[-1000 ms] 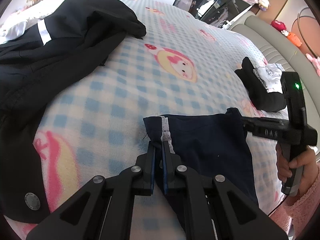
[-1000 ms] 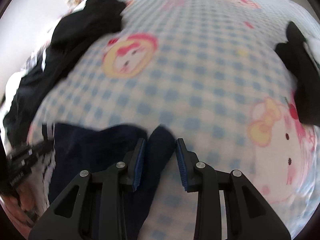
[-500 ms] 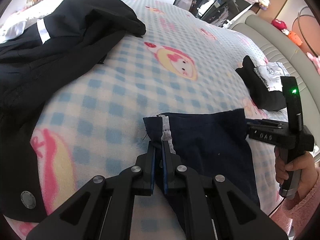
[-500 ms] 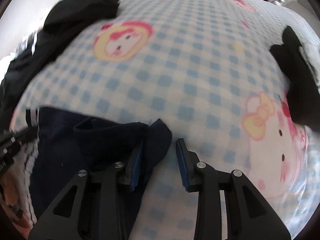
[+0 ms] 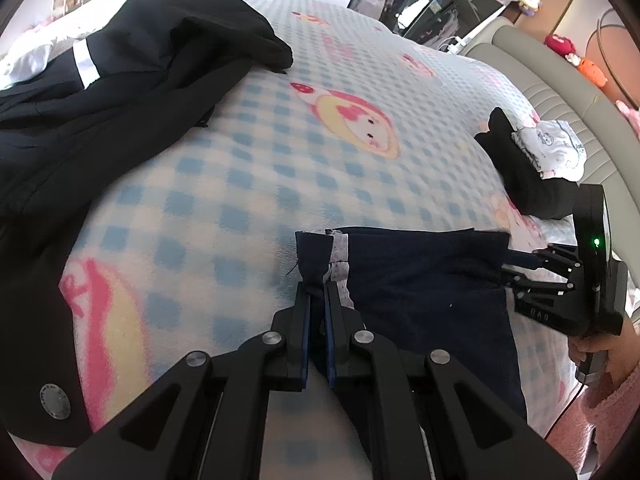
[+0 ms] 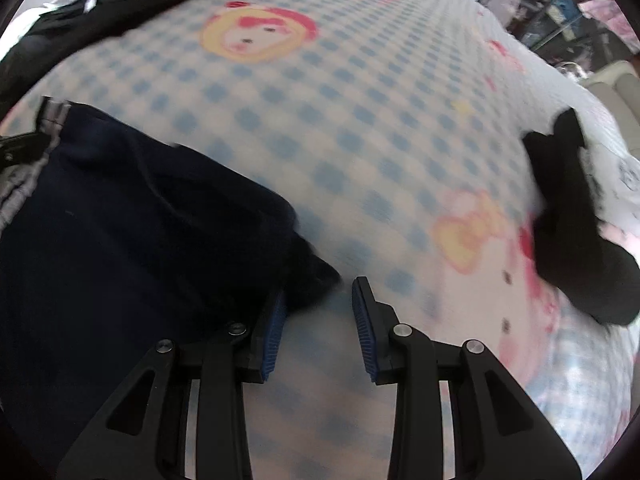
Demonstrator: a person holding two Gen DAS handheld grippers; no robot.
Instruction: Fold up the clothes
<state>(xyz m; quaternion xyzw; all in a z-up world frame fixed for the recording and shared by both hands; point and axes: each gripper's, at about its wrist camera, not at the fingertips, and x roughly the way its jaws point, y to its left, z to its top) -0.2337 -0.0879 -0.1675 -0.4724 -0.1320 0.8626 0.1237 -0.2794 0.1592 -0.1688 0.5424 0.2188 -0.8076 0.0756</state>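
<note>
This is a bedroom in a home, likely a child's. A bed (image 5: 280, 168) fills both views, spread with a fleecy blue-and-white checked blanket (image 5: 224, 200) printed with pink and yellow cartoon characters, and clothes lie loose on it: a black jacket (image 5: 120, 92) at one side, a small dark and white pile (image 5: 536, 168) at the other. Behind the padded headboard (image 5: 560, 96) sit plush toys (image 5: 560, 44), and farther back stands a dark cabinet (image 5: 432, 4) crowded with pink things.
</note>
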